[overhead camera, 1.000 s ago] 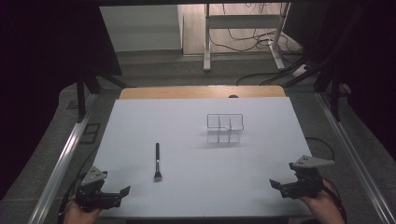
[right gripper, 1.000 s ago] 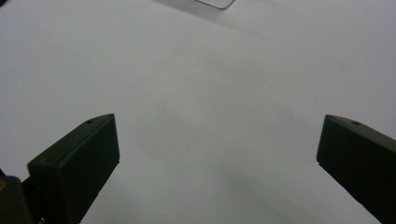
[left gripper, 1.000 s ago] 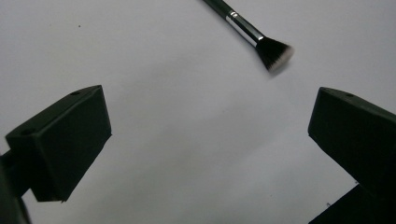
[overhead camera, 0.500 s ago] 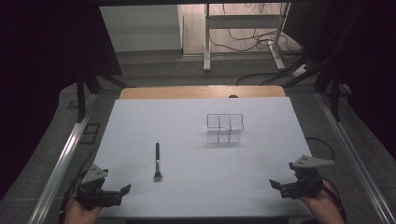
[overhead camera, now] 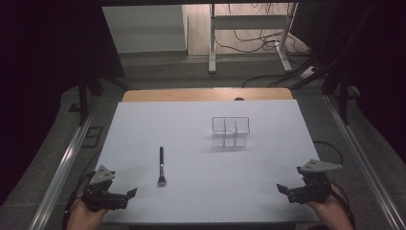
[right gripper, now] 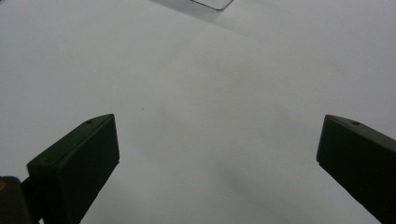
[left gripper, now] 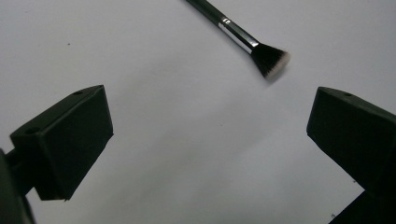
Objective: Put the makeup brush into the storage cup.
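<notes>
A white table (overhead camera: 201,143) is seen from above, with a person's hands at its near edge, each holding a two-jaw gripper. The left gripper (overhead camera: 125,195) rests at the near left corner, jaws spread wide and holding nothing. The right gripper (overhead camera: 283,189) rests at the near right corner, jaws likewise spread and empty. A makeup brush (overhead camera: 162,166) lies flat on the table, left of centre, near the left gripper, with its bristle head pointing toward the person. From the left gripper view, the brush (left gripper: 240,39) shows a slim dark handle, a shiny metal collar and a short flat tuft of dark, pale-tipped bristles. It looks light and rigid along the handle, probably smooth and a little slippery; the bristles are soft, so the handle's middle seems the best place to grip. Farther back, right of centre, stands a small clear organizer (overhead camera: 231,131) with divided compartments, which appear empty.
</notes>
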